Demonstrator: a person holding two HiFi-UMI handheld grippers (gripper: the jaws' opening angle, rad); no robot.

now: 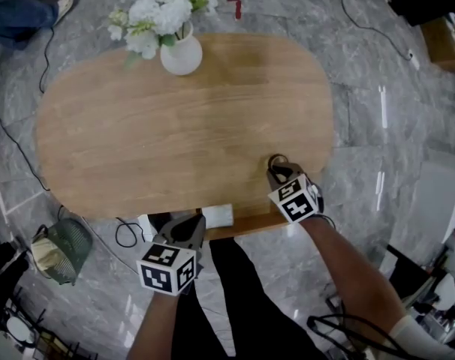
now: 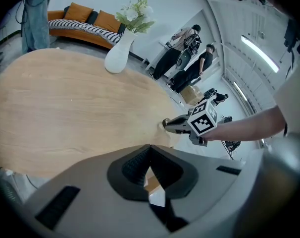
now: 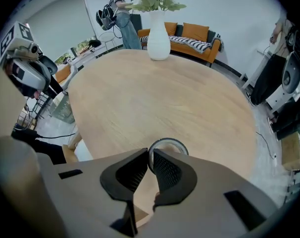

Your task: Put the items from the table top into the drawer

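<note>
Your table (image 1: 182,126) is a long oval of pale wood with rounded ends, its grain running lengthwise. Most of the top is bare. At the far end, to your left, a white vase (image 1: 181,55) stands upright, close to the far edge, with white flowers (image 1: 161,10) and some green leaves in it. Near the edge closest to you, to your right, is a small dark ring (image 1: 277,161) with an open centre. The vase and the ring are well apart.
</note>
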